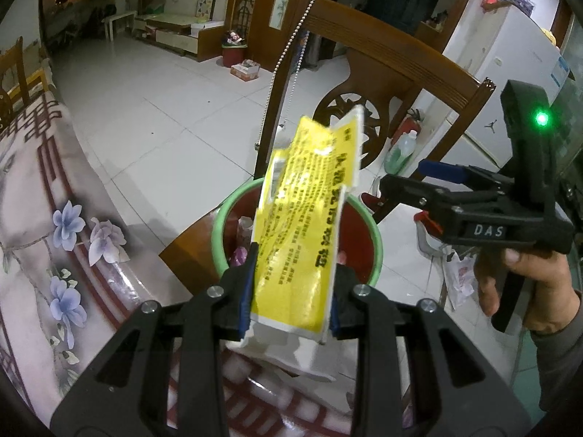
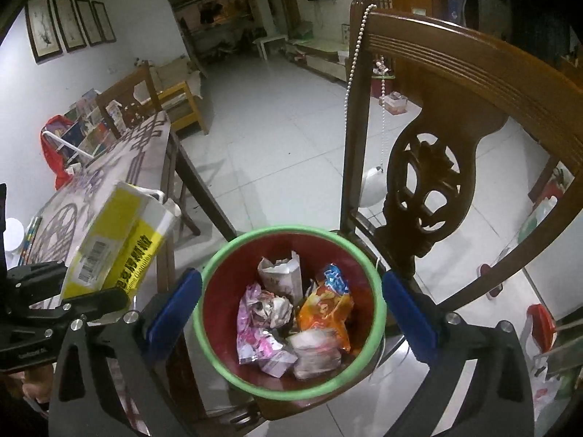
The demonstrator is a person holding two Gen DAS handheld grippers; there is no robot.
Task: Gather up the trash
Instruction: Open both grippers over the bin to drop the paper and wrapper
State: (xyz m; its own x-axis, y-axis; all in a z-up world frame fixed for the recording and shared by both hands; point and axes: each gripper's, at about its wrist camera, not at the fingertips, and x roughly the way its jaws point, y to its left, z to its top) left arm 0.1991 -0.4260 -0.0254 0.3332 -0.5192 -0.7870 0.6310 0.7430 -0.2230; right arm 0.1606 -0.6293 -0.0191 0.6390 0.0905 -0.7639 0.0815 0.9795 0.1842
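Left gripper clamped on a flattened yellow carton, blue pads pressing its two long edges near the lower end. Carton's long axis runs along the fingers, forward and slightly right; torn white upper end points away from the camera, toward the wooden chair. Material: glossy printed card, yellow face with black text in columns, white border, creased and dented. In the right wrist view the same carton shows a barcode panel, tilted upward, held above the table edge and to the left of the bin.

Trash bin: round, red inside, pale green rim, standing on the chair seat. In the left wrist view the bin sits just beyond and below the carton, partly hidden by it. Contents: crumpled foil and plastic wrappers — pink, orange, white — loose at the bottom.

Right gripper wide apart and empty, blue pads flanking the bin rim in view; seen from the left camera it hovers at the right, gripped by a bare hand.

Table at left carries a floral cloth under clear plastic sheet.
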